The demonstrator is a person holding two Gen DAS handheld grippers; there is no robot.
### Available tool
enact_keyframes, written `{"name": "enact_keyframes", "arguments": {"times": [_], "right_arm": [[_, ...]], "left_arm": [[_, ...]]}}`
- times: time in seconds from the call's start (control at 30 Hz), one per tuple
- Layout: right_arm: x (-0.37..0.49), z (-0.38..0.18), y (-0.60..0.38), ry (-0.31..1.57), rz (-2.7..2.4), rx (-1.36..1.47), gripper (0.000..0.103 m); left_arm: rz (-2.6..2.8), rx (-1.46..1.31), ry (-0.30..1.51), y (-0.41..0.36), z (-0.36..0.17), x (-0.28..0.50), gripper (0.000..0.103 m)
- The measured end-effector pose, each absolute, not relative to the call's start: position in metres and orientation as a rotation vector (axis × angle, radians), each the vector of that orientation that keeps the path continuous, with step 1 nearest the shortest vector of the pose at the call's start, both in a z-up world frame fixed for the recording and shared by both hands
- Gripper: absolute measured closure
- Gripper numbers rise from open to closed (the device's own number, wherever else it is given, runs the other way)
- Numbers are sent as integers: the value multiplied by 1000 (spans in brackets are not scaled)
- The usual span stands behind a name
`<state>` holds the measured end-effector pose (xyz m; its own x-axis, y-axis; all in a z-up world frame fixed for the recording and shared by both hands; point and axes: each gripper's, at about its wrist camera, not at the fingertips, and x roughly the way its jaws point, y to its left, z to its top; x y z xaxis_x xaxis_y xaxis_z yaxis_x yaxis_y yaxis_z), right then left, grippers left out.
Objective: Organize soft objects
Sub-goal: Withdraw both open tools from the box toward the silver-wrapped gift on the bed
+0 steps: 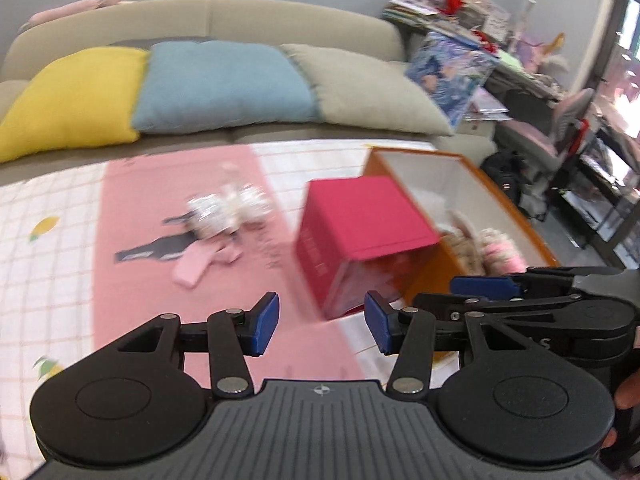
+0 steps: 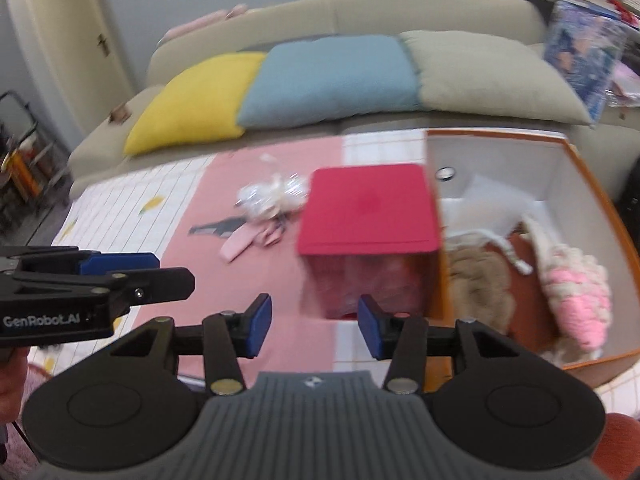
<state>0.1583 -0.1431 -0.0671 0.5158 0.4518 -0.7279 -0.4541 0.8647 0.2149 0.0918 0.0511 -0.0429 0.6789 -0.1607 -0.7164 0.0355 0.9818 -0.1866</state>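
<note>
Blue-padded left gripper (image 1: 321, 324) sits lowest in its own view, jaws apart, nothing between the pads. Right gripper (image 2: 315, 327) likewise gapes with nothing held; no pad presses on anything. Each tool shows in the other's camera: the right one juts in sideways at the left view's right edge, the left one at the right view's left edge, so the two hang close side by side above the play mat (image 1: 52, 200), pink in the middle with white checked panels. Just ahead of both stands a red box (image 2: 368, 208) with a see-through front, touching the near wall of an orange bin (image 2: 600, 196) with a white inside. Soft things lie in the bin: a beige knitted piece (image 2: 476, 280), a pink and cream knitted piece (image 2: 576, 292), white fabric behind them. Farther out on the mat, well apart from the bin, lies a loose cluster: a shiny white crumpled bundle (image 1: 224, 208), a pink fabric piece (image 1: 196, 264), a dark grey strip (image 1: 152, 252); blur hides detail. Beyond, a beige sofa (image 1: 240, 16) carries yellow (image 1: 76, 92), blue (image 1: 224, 84) and beige (image 1: 368, 88) cushions in a row.
</note>
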Motion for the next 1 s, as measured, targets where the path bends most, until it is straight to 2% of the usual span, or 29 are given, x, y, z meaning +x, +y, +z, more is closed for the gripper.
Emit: {"name": "enact_keyframes", "arguments": {"times": [0.37, 0.47, 0.8, 0.93, 1.0], "right_arm": [[157, -68, -72, 831, 671, -162, 56], [159, -70, -53, 807, 699, -221, 56], [194, -76, -8, 762, 724, -373, 56], [221, -80, 4, 782, 703, -423, 57], [233, -82, 9, 780, 696, -465, 57]], "left_arm": [[-6, -208, 811, 103, -65, 81, 45], [8, -210, 813, 114, -71, 83, 49], [-10, -132, 818, 147, -81, 115, 49], [-68, -72, 822, 149, -88, 143, 47], [-85, -36, 831, 148, -94, 158, 41]]}}
